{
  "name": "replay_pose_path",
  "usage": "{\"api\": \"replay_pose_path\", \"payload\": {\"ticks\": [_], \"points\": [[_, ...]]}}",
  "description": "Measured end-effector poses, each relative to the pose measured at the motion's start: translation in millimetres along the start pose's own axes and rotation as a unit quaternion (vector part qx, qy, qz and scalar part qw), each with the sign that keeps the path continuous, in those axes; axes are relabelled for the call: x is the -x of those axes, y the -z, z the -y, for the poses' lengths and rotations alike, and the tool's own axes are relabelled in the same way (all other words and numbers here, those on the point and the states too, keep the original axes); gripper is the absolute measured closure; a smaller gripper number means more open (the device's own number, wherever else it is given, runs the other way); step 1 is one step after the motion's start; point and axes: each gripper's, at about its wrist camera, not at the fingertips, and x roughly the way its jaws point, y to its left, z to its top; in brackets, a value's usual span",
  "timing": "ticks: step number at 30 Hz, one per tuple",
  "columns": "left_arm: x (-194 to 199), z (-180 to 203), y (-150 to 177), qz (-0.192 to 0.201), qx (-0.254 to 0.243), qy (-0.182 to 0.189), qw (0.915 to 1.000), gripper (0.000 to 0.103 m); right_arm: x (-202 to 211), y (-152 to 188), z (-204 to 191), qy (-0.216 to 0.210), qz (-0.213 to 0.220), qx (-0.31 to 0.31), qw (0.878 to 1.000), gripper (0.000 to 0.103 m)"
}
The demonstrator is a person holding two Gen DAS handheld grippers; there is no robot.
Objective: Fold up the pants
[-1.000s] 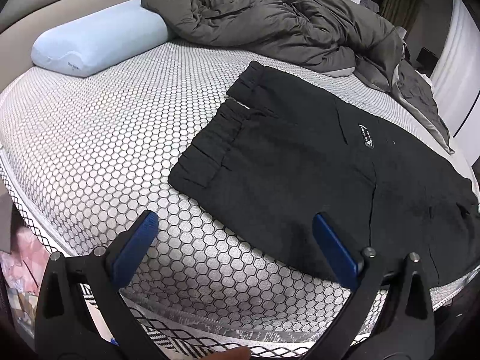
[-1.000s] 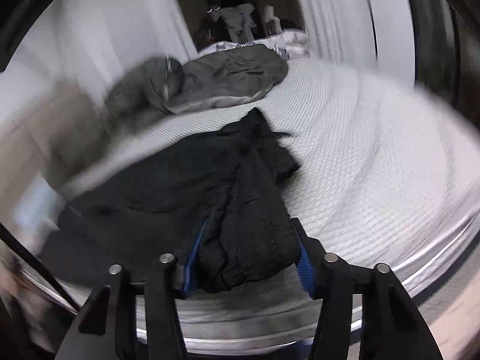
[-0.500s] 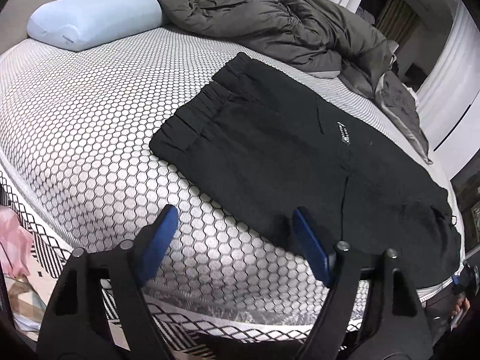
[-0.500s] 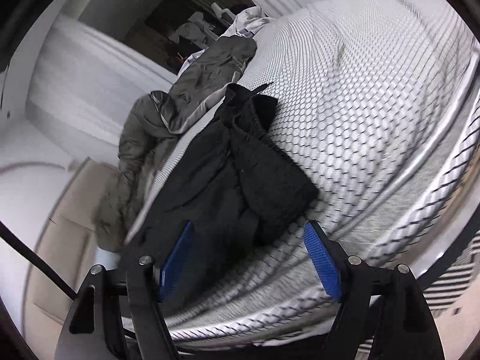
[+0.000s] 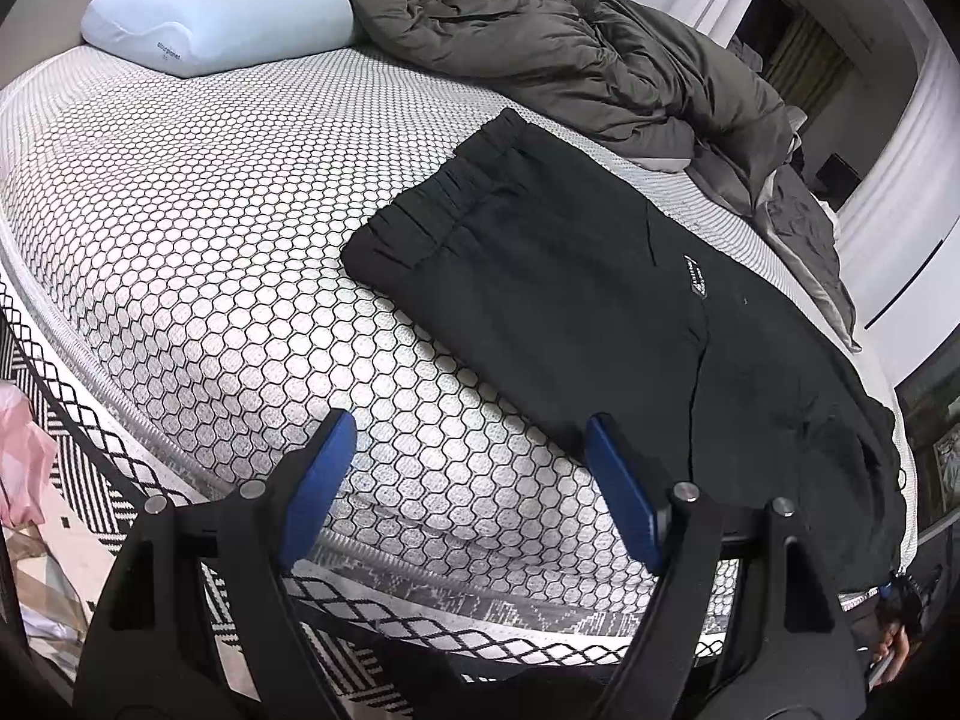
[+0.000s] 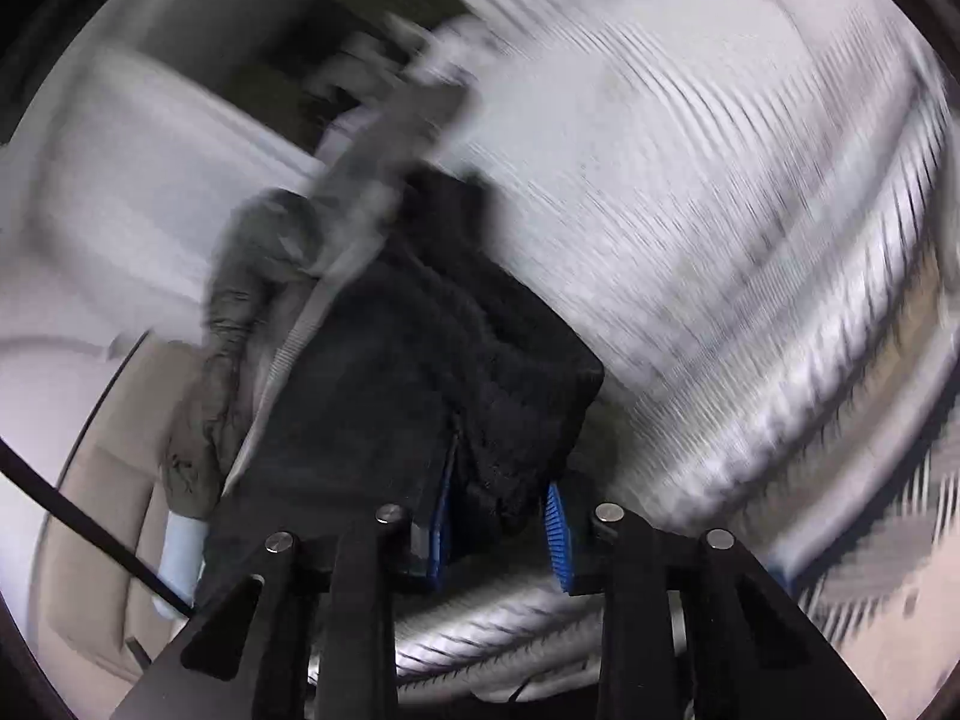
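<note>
White honeycomb-patterned mattress (image 5: 198, 252) fills your left wrist view, with a pale blue contoured pillow (image 5: 216, 39) and a crumpled dark grey duvet (image 5: 576, 60) pushed to the far side, likely to free folding room. The black elastic-waist pants (image 5: 576, 294) lie flat near the bed's edge, waistband towards the pillow. Your left gripper (image 5: 468, 474) stands wide and empty above the mattress edge, one blue pad just over the pants' near hem, probably lining up a grasp. The leg ends run out of sight at the right.

Your right wrist view is heavily blurred. Your right gripper (image 6: 498, 525) is closing on a bunched leg end of the pants (image 6: 420, 372); whether the pads already press is unclear.
</note>
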Motion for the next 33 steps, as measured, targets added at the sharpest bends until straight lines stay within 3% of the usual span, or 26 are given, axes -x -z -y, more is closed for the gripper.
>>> {"api": "replay_pose_path", "payload": {"ticks": [1,4,10,12,13,14,15,17,21,23,25,30,32,33], "points": [[1.8,0.3,0.7,-0.001,0.001,-0.002,1.0000,0.027,0.9,1.0,4.2,-0.014,-0.002,-0.012,1.000,0.072],[7.4,-1.3,0.4,0.005,0.011,0.014,0.9998,0.027,15.8,-0.3,-6.4,-0.021,0.042,0.013,0.999,0.042],[-17.8,-3.0,-23.2,0.000,0.042,0.049,0.9980,0.030,17.8,-5.9,-7.7,-0.030,0.041,0.013,0.999,0.040],[-28.5,0.9,-33.3,-0.001,0.055,0.048,0.9973,0.044,23.0,-5.1,-1.5,-0.031,0.040,0.006,0.999,0.040],[-34.8,4.7,-39.6,0.002,0.053,0.047,0.9975,0.061,21.9,-4.9,-3.4,-0.030,0.040,0.005,0.999,0.040],[-42.5,8.1,-44.9,-0.002,0.050,0.035,0.9982,0.090,21.2,-4.3,-4.6,-0.029,0.040,0.007,0.999,0.040],[-48.0,11.5,-47.8,-0.006,0.050,0.020,0.9985,0.101,18.7,-2.1,-5.8,-0.027,0.040,0.009,0.999,0.040],[-45.7,12.3,-49.0,0.006,0.055,0.016,0.9984,0.103,16.6,-3.0,-7.5,-0.025,0.036,0.010,0.999,0.040],[-4.0,-2.1,-32.6,0.054,0.041,0.013,0.9976,0.103,17.6,-5.2,-11.2,-0.019,0.036,0.018,0.999,0.040],[-4.9,-18.3,-27.6,0.049,0.041,-0.002,0.9980,0.103,20.9,-5.6,-10.0,-0.016,0.037,0.027,0.999,0.040],[-17.4,-34.0,-25.1,0.030,0.074,-0.001,0.9968,0.103,18.9,-9.0,-7.7,-0.016,0.037,0.024,0.999,0.040],[-17.6,-28.9,-27.7,0.042,0.061,-0.010,0.9972,0.103,11.2,-11.7,-9.3,-0.015,0.036,0.012,0.999,0.041],[-20.0,-28.4,-28.8,0.040,0.063,-0.009,0.9972,0.103,7.2,-13.5,-5.8,-0.005,0.032,0.002,0.999,0.068],[-20.3,-29.2,-27.8,0.041,0.065,-0.007,0.9970,0.103,4.8,-14.9,-4.4,0.004,0.027,0.001,1.000,0.073]]}}
